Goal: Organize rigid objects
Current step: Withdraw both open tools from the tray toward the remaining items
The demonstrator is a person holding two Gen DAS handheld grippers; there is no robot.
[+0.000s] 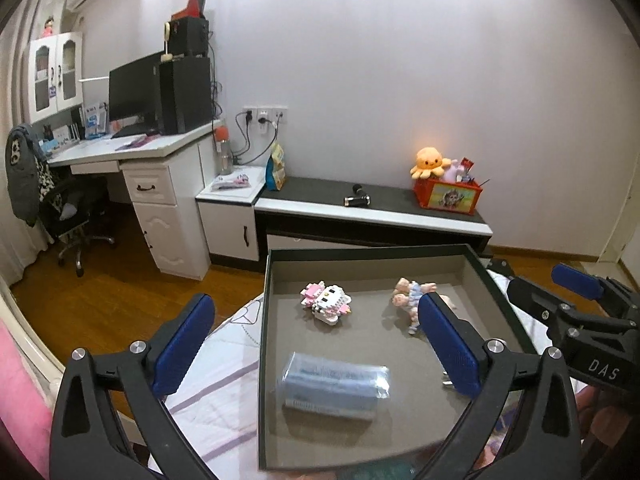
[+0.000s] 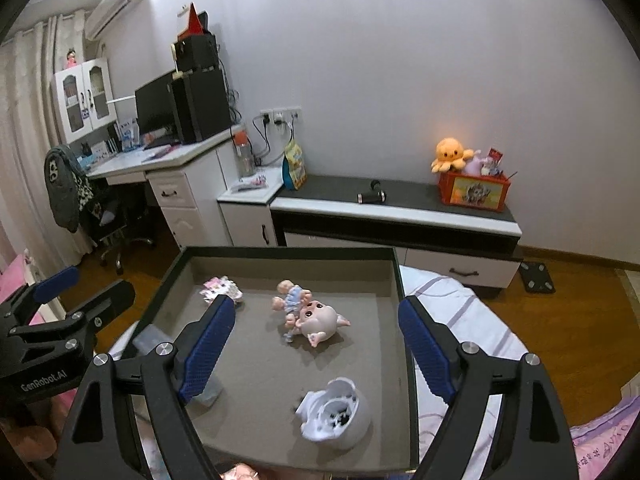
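Below, the pack lies between the spread left gripper.

left gripper: jaws wide (empty) | right gripper: jaws apart, empty

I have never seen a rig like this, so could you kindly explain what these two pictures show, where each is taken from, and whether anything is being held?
No robot arm here: a person holds a two-finger gripper in each hand, with a fisheye camera on each looking forward along its blue-padded fingers. One picture is from the left gripper, the other from the right gripper; each also glimpses the other at its edge.

Both look down into a shallow dark tray resting on a striped bed cover. In it lie a pink block-built toy, a small doll, a pink pig figure, a wrapped bluish pack and a white plastic piece.

Both grippers are open and hold nothing.
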